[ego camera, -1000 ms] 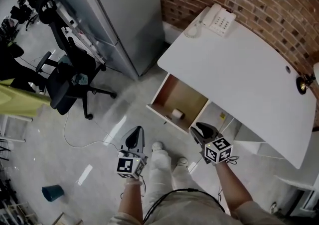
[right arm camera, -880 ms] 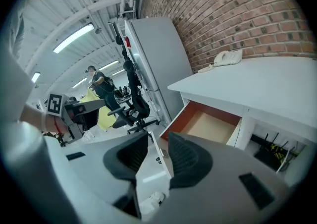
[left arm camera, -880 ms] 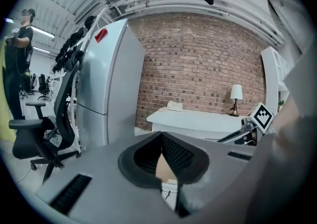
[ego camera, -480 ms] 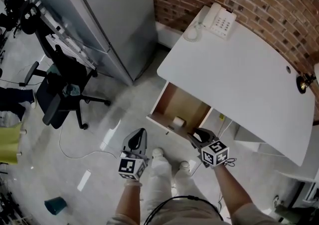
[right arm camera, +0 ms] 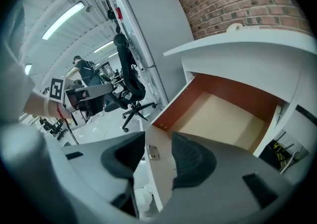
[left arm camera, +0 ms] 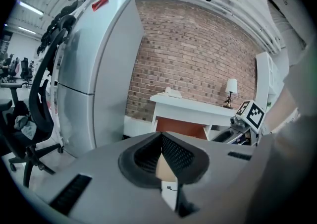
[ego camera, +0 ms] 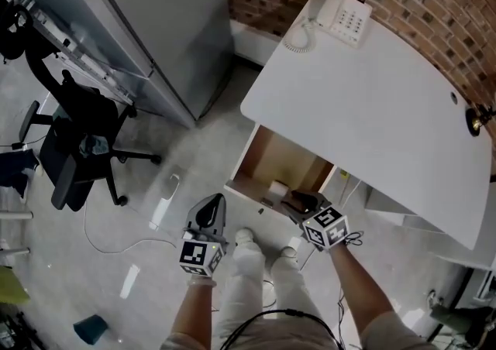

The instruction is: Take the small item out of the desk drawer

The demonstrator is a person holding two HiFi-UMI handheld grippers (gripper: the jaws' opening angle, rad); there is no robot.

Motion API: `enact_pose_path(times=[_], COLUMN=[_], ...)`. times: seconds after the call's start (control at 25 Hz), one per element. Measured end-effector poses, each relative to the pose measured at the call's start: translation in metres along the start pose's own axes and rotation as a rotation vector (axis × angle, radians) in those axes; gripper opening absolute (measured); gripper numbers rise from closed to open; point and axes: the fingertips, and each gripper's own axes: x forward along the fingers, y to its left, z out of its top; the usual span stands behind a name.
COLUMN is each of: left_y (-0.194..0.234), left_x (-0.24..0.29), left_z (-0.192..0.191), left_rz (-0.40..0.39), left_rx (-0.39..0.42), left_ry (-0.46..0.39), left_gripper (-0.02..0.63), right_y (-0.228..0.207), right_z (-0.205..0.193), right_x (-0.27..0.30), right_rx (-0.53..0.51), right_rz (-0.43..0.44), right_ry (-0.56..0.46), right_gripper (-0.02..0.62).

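The right gripper (right arm camera: 158,144) is holding its jaws apart, having just been opening, with the drawer (ego camera: 298,166) front lip between them ungripped. It is needing to clear that lip toward the small white item (ego camera: 277,188) just behind it, well out from the desktop (ego camera: 372,101) edge. The left gripper (left arm camera: 159,136), jaws together and empty, is hanging over open floor (ego camera: 178,162).

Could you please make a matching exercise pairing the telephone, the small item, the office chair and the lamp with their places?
Things: 1 white corded telephone; 2 small white roll; 3 black swivel office chair; 4 white-shaded desk lamp.
Places: A in the open wooden drawer; B on the floor beside the tall grey cabinet; C at the white desk's end opposite the telephone; D on the desk corner nearest that cabinet.
Pairs: 1-D; 2-A; 3-B; 4-C.
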Motion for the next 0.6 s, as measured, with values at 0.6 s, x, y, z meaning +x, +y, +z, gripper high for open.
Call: enact_pose_path(times=[0.6], left_y=[0.025], left_x=[0.040], left_z=[-0.032], left_rz=[-0.039], left_rx=[-0.005], left_ry=[0.030], left_gripper=[0.005], right_y=[-0.029], right_z=[-0.040], right_x=[0.057], right_rx=[-0.054], right_rz=[0.002], right_ry=[0.197], right_gripper=[0.182])
